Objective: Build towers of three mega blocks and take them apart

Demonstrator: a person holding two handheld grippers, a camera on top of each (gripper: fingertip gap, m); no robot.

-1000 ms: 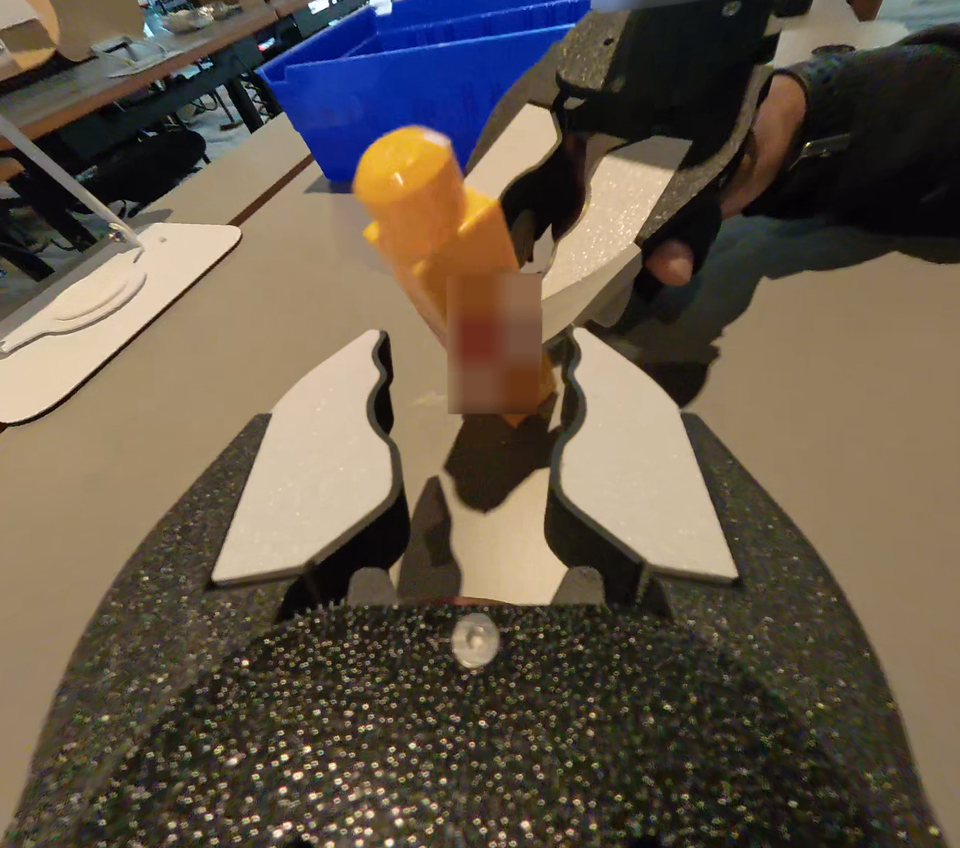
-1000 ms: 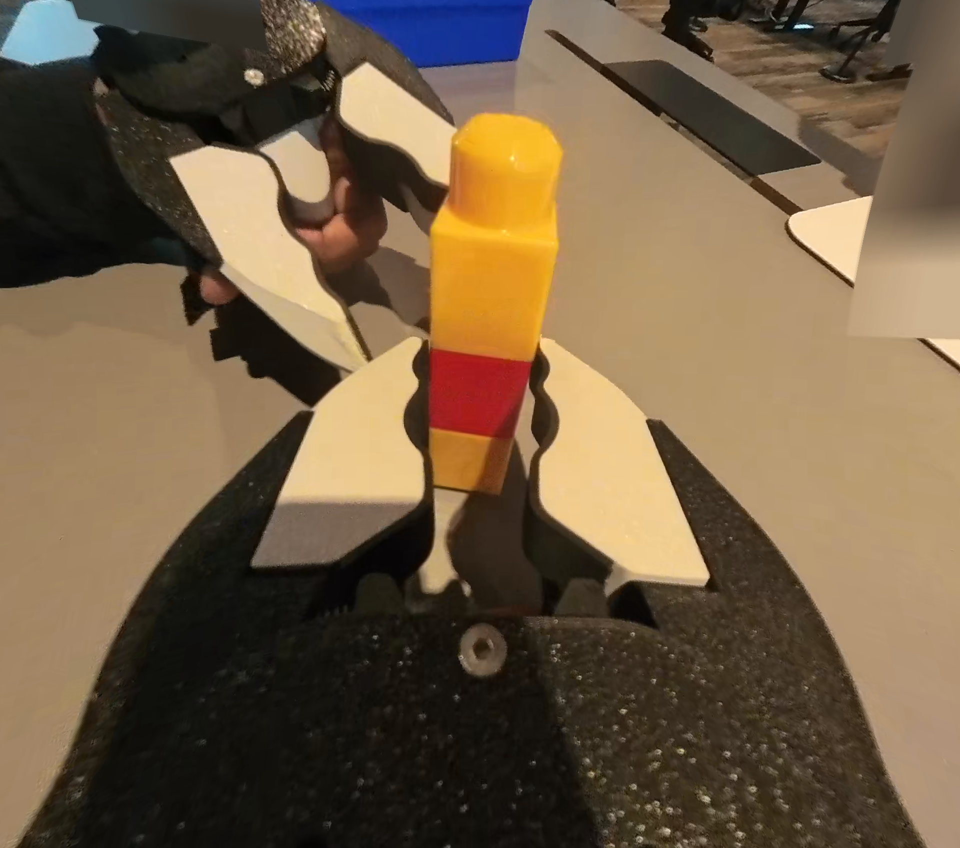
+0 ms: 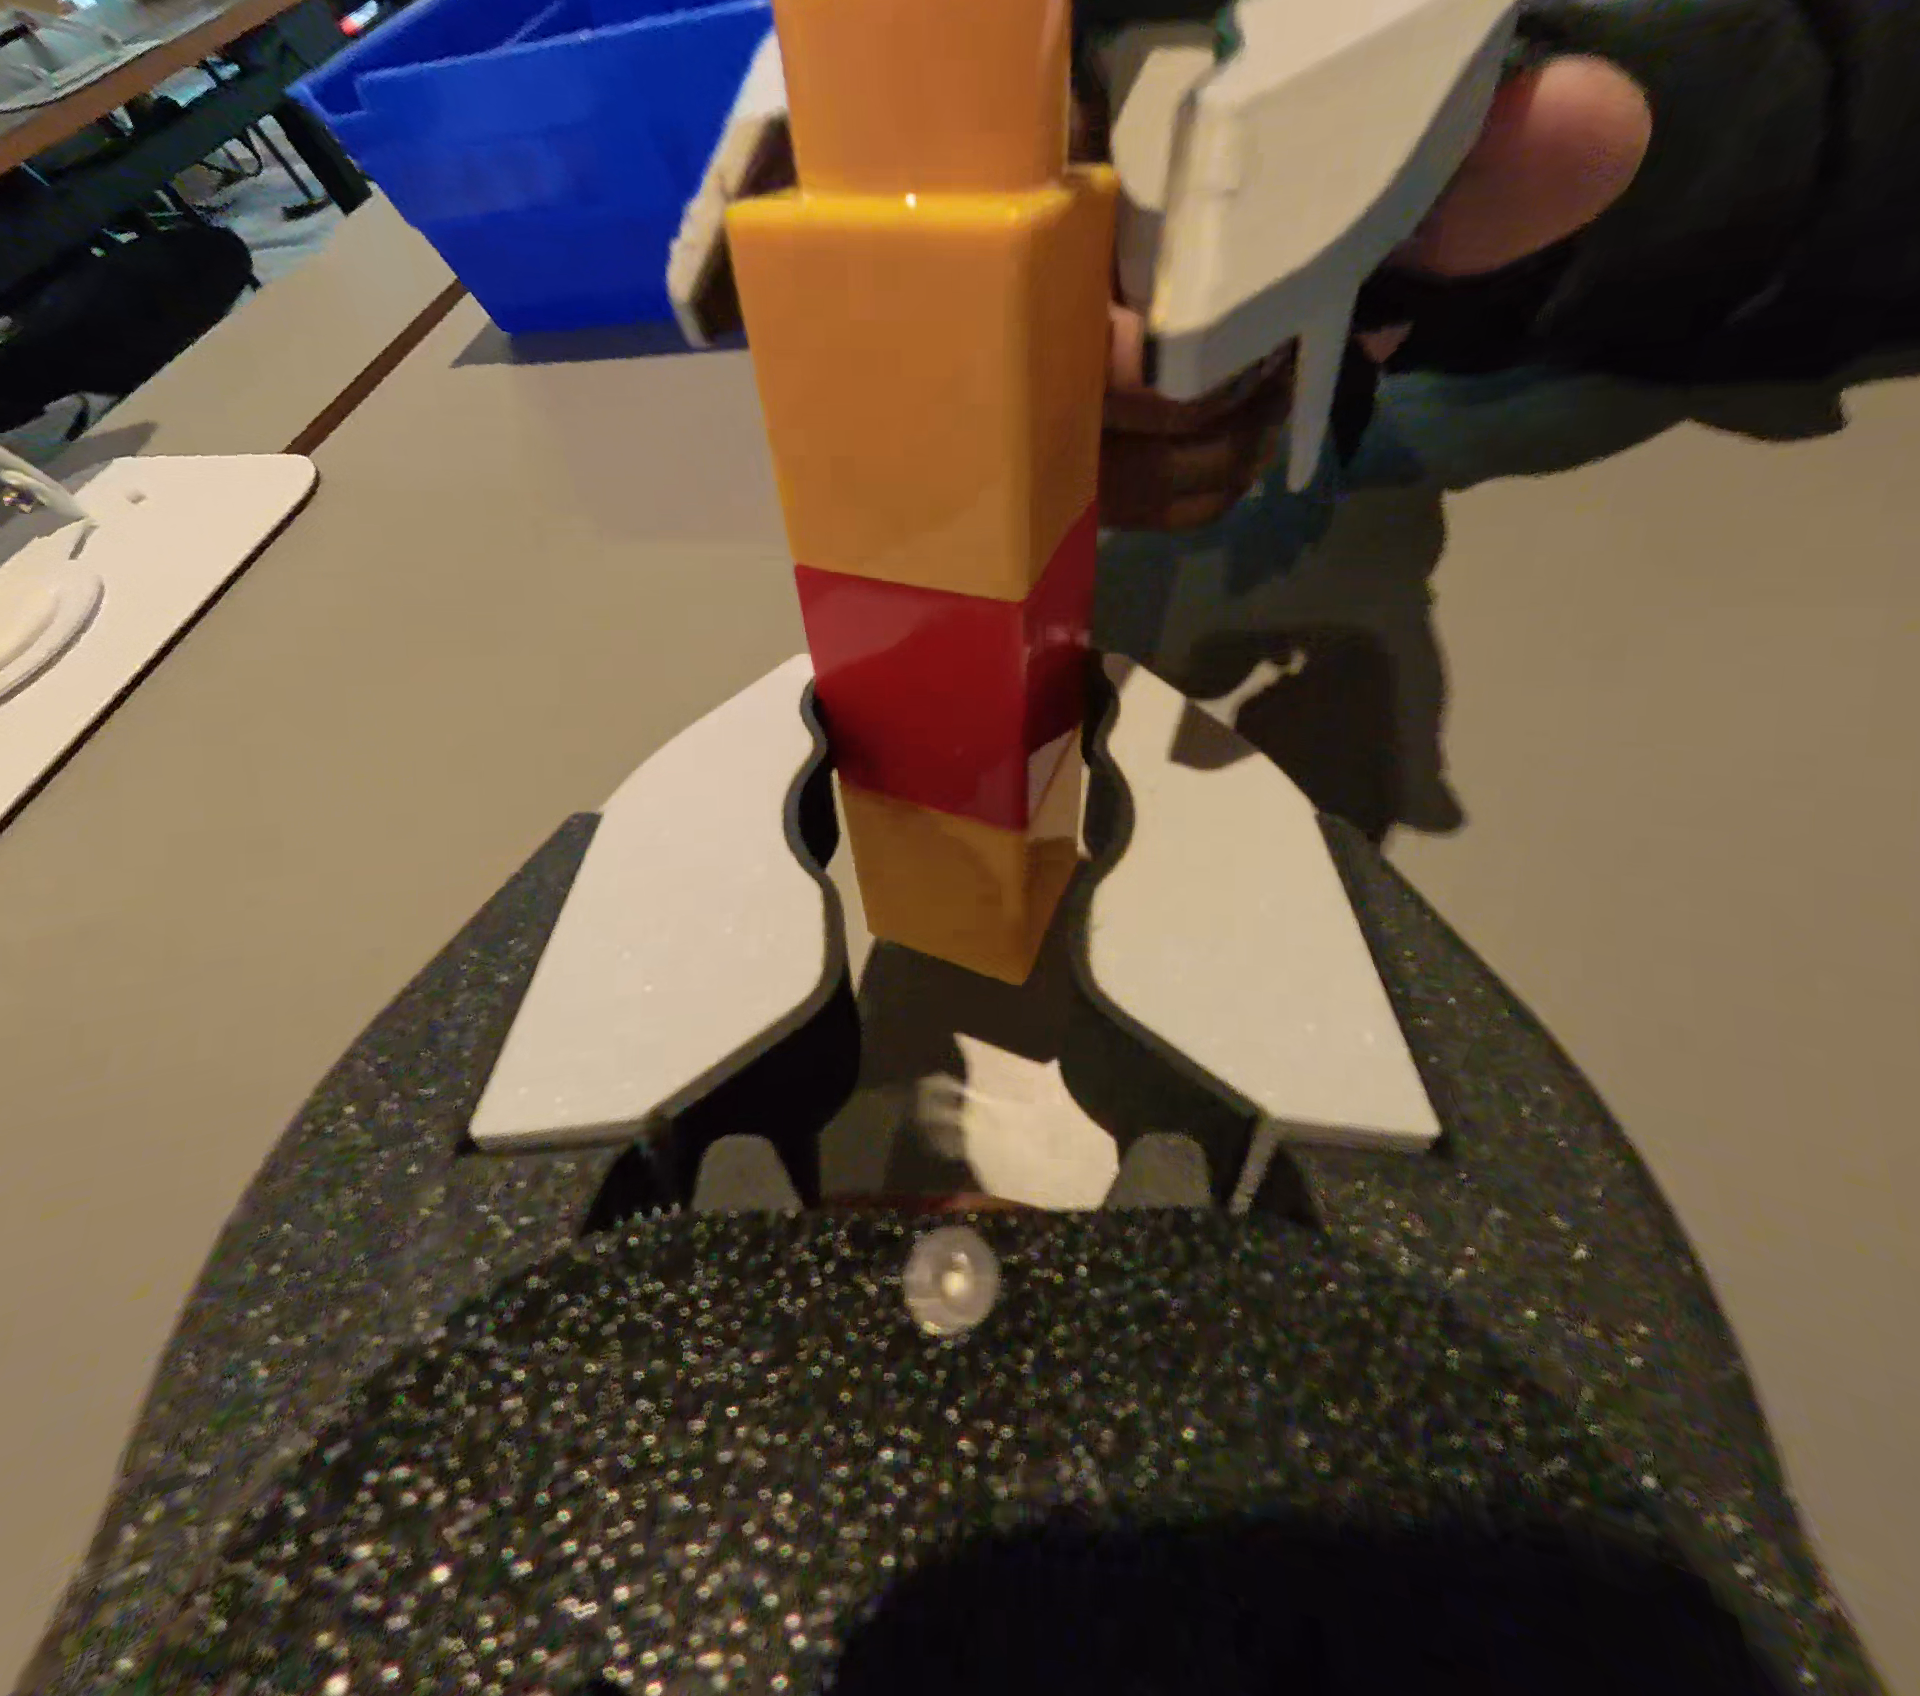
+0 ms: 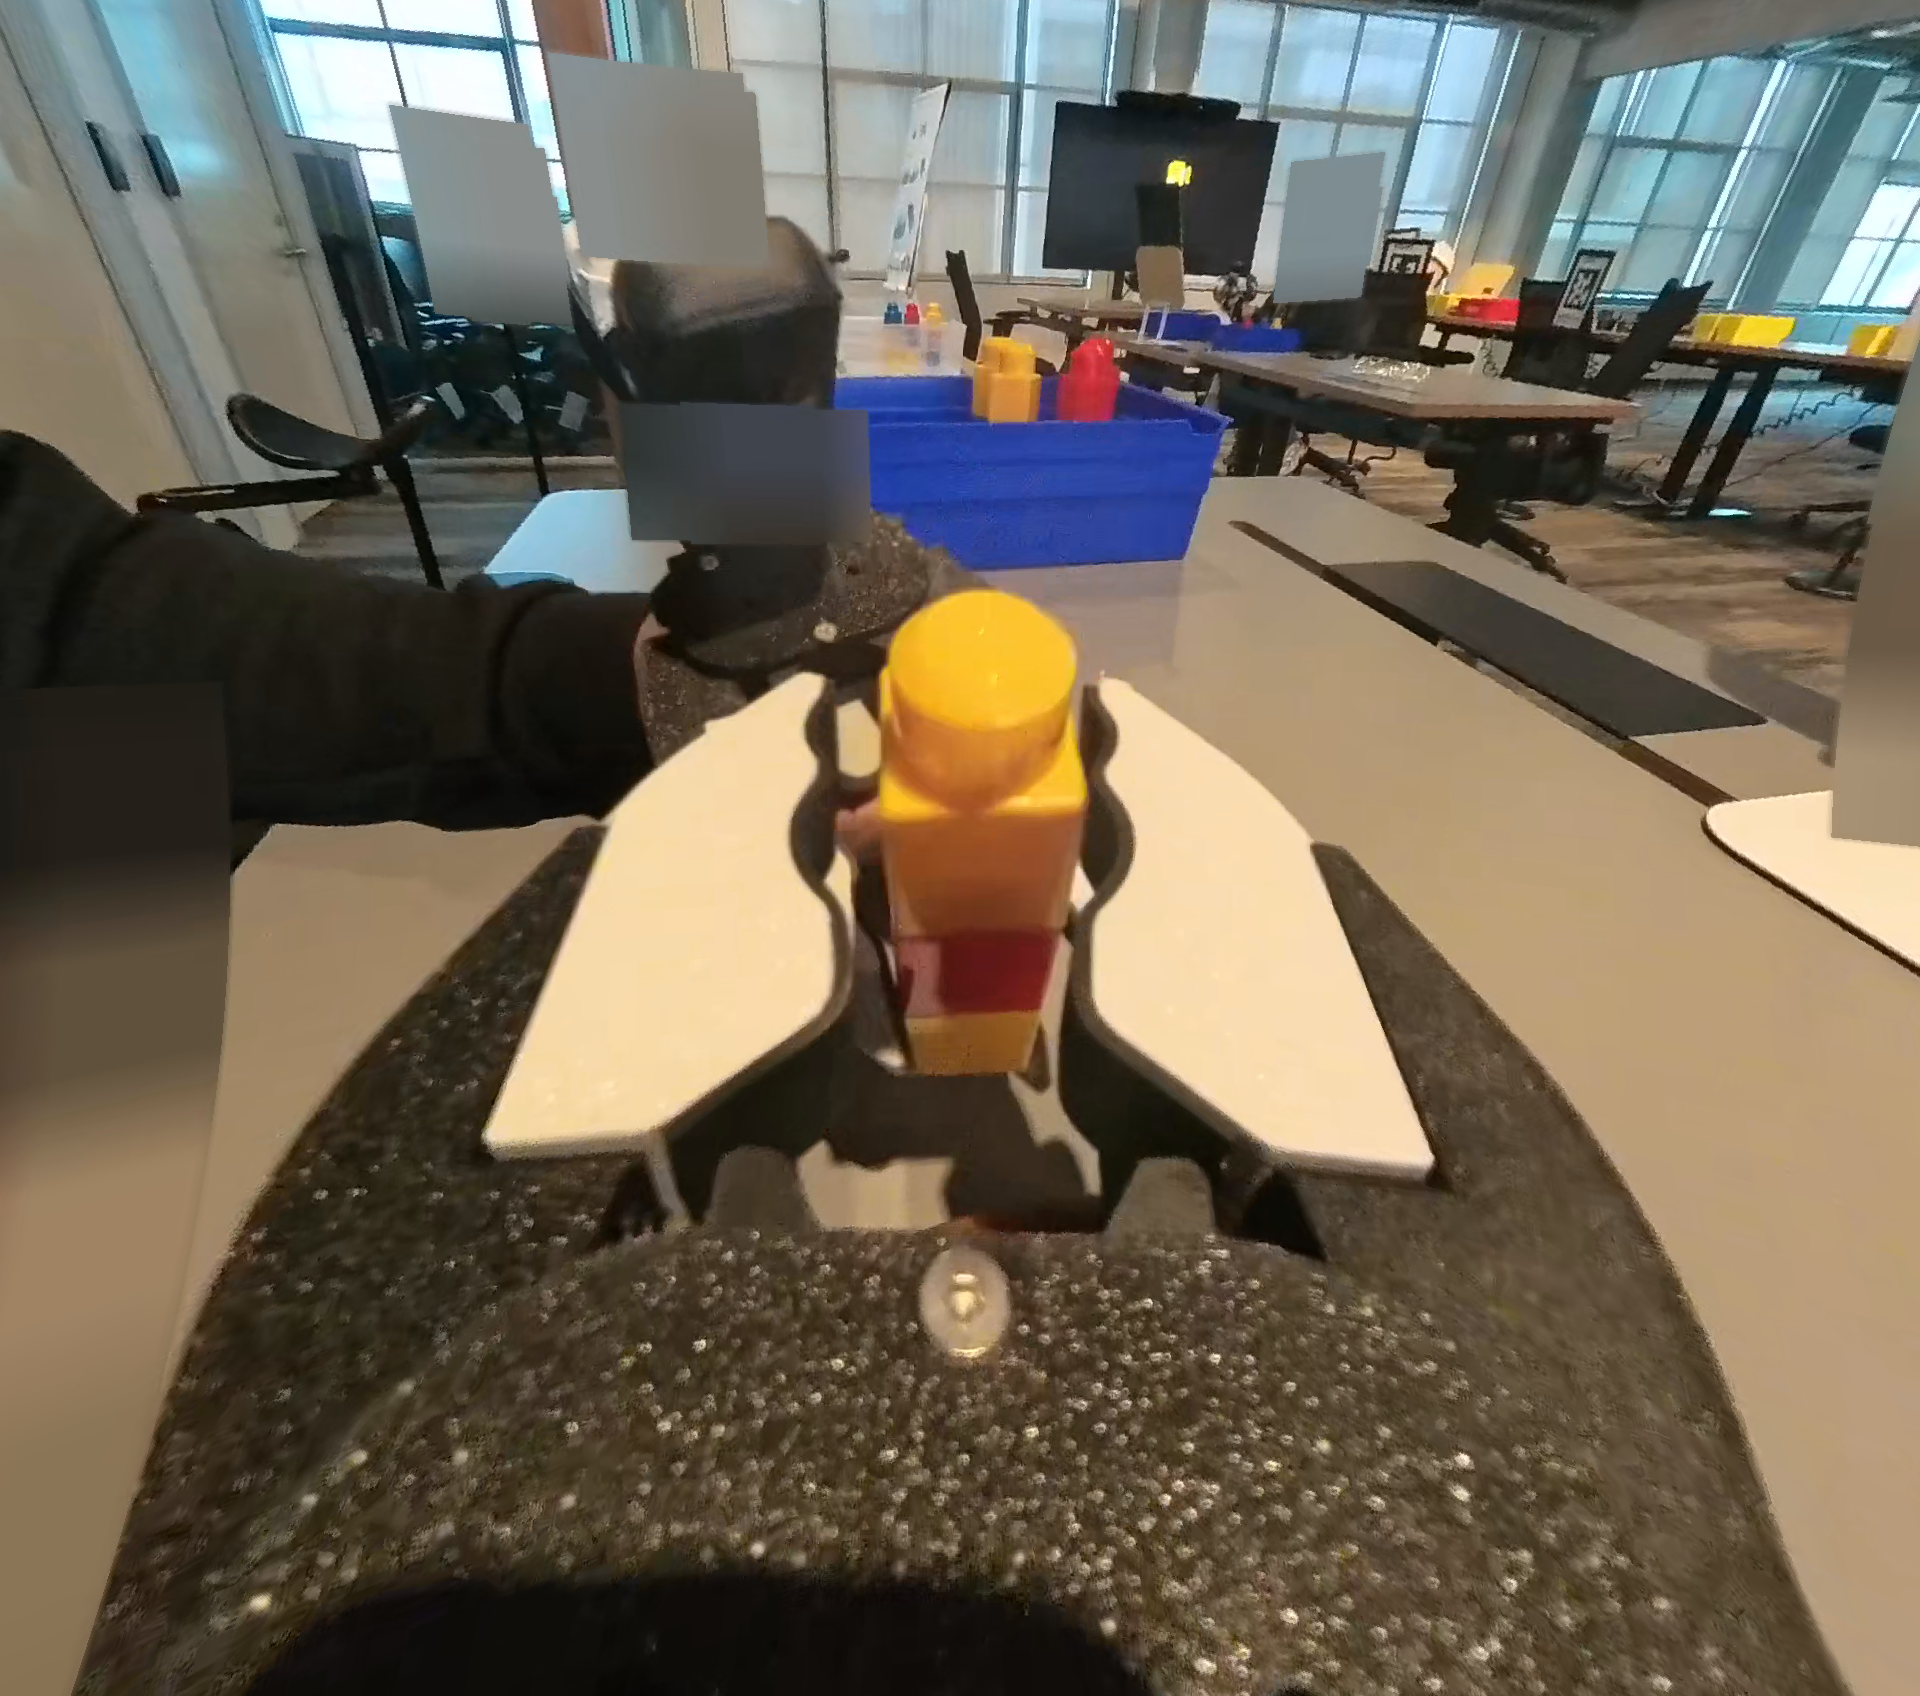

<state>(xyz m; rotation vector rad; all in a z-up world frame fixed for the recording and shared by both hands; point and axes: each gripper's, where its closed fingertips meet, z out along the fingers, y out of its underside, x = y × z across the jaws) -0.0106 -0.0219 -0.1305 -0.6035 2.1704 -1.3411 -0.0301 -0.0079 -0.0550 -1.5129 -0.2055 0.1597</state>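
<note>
Left wrist view: the tower [image 3: 940,441] is clamped low at its red block [image 3: 935,701] by the left hand-held gripper [image 3: 951,773] above the tabletop [image 3: 468,711], likely as an anchor; right wrist view: its top yellow block [image 4: 982,825] is pinched by the right hand-held gripper [image 4: 971,773], seemingly for pulling off.

Open-plan office, rows of desks [image 4: 1403,389], monitor [image 4: 1158,192], large windows [image 4: 914,88]

A grey table [image 3: 520,659] is seen carrying a blue bin [image 3: 540,192] at its far side. A white board [image 3: 135,586] lies flat at one edge, another white board [image 4: 1808,877] at the opposite edge.
</note>
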